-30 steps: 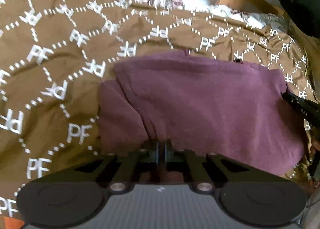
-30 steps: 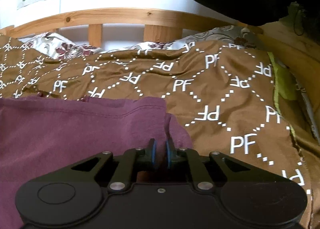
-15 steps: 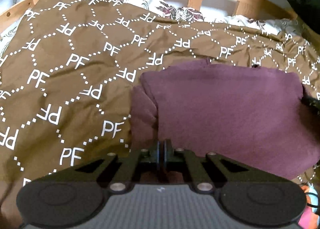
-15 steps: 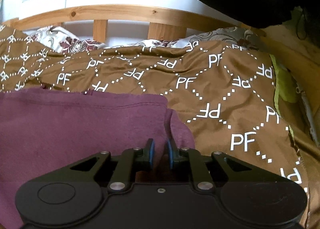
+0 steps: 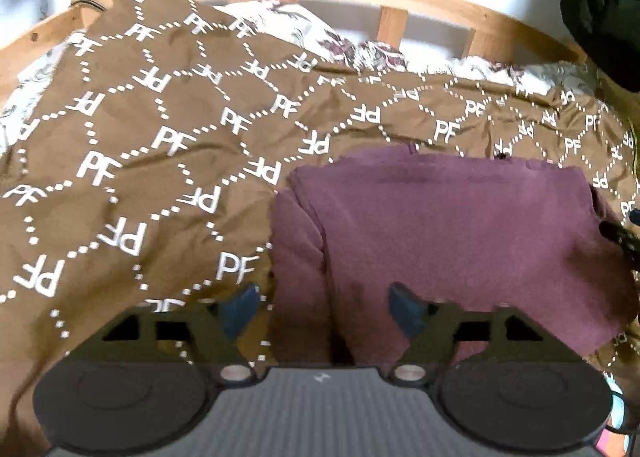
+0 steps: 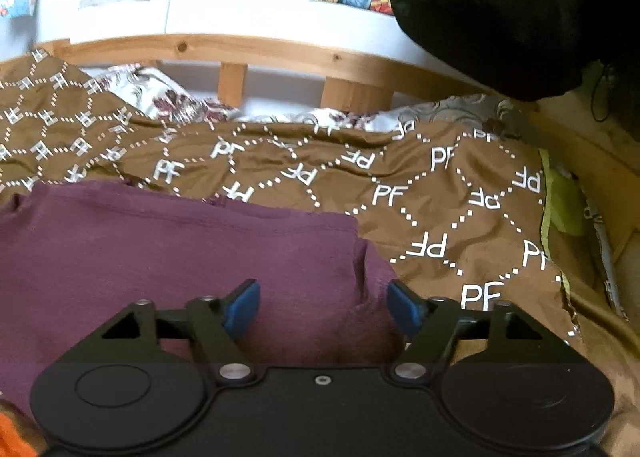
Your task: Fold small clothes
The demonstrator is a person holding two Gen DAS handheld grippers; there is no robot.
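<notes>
The left gripper (image 5: 322, 303) and right gripper (image 6: 322, 301) had just opened their blue-padded jaws wide, gripping nothing, above the near corners of the folded maroon cotton garment (image 5: 460, 233) lying on the brown monogrammed bedspread (image 5: 160, 177).

Maroon garment (image 5: 460, 229), centre right of the left wrist view: matt knit cloth, soft, faint stitched hem line. Brown bedspread (image 5: 160, 145): thin woven cloth, slight sheen, creased, white printed letters. Bed frame (image 6: 248, 51), upper part of the right wrist view: pale wood, smooth, knots visible. Floral pillow (image 6: 160, 97): printed cotton-like cloth, matt. Left gripper (image 5: 322, 309): matt black plastic, blue rubbery pads, ribbed grey body, shiny metal screws. Right gripper (image 6: 322, 307): same black plastic, smooth body, blue pads. Dark hanging cloth (image 6: 500, 9), upper right: matt black.
</notes>
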